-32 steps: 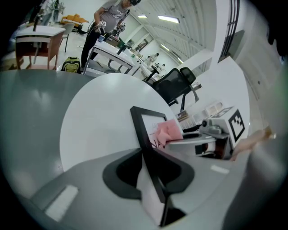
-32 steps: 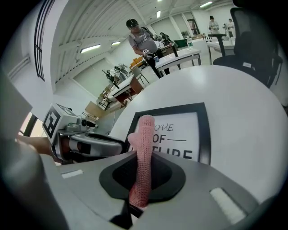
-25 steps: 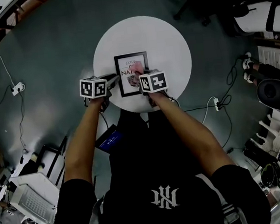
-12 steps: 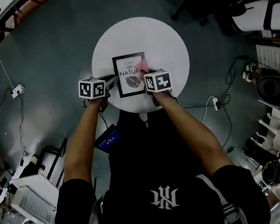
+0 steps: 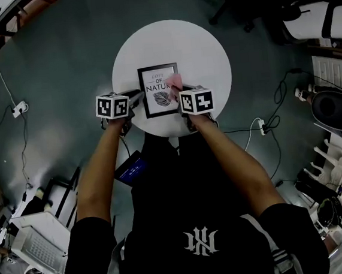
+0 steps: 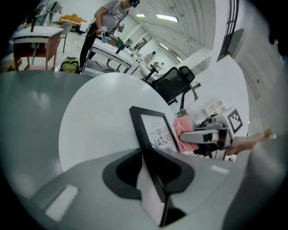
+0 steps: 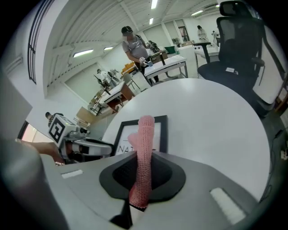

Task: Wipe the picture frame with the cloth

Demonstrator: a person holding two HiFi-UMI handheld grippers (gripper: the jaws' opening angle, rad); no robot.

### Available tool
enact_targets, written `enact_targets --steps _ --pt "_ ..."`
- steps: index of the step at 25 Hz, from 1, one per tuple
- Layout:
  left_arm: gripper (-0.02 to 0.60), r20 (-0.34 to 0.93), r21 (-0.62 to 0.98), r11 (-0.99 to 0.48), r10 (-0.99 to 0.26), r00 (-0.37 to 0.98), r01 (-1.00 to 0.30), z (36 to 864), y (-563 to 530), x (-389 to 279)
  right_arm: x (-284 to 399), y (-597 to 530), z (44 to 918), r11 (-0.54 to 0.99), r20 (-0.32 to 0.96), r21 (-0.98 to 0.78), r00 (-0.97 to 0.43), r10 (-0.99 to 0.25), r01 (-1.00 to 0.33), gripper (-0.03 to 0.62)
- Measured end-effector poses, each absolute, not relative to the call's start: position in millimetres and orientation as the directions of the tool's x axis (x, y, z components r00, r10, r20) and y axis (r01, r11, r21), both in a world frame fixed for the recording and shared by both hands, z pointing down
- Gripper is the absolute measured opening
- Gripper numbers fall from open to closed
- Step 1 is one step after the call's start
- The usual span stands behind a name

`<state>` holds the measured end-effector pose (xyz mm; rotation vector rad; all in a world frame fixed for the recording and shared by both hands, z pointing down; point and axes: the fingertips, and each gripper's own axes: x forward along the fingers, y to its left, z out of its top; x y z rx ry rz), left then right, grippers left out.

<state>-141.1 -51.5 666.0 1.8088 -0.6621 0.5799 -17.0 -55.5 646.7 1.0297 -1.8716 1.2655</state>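
Note:
A black picture frame [image 5: 159,90] with a white leaf print lies on the round white table [image 5: 198,46]. My left gripper [image 5: 137,98] is shut on the frame's left edge; in the left gripper view the frame [image 6: 155,132] runs up from between the jaws of the left gripper [image 6: 152,179]. My right gripper [image 5: 180,93] is shut on a pink cloth [image 5: 175,83], which rests on the frame's right side. The right gripper view has the cloth [image 7: 145,143] standing upright out of the right gripper [image 7: 140,182], in front of the frame [image 7: 128,137].
A black office chair [image 7: 238,45] stands beyond the table's far edge. People stand at workbenches [image 7: 168,60] in the background. Cables and a power strip [image 5: 263,125] lie on the floor to the right. A dark device [image 5: 133,169] sits below the table's near edge.
The right gripper has slid the pink cloth to the right, from the middle of the print to the frame's right side. The left gripper still holds the frame's left edge.

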Motion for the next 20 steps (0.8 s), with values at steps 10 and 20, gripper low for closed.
enact_targets --steps 10,20 --pt "0.071 0.666 0.679 -0.275 -0.159 0.729 -0.681 665 -51 -140 -128 -9 652 0.325 0.752 -0.601 -0.654 -0.078 -0.73 0.023" --pt "0.071 0.665 0.679 -0.27 -0.169 0.728 -0.683 668 -53 -140 -132 -6 662 0.358 0.764 -0.581 -0.641 -0.067 -0.731 0.023"
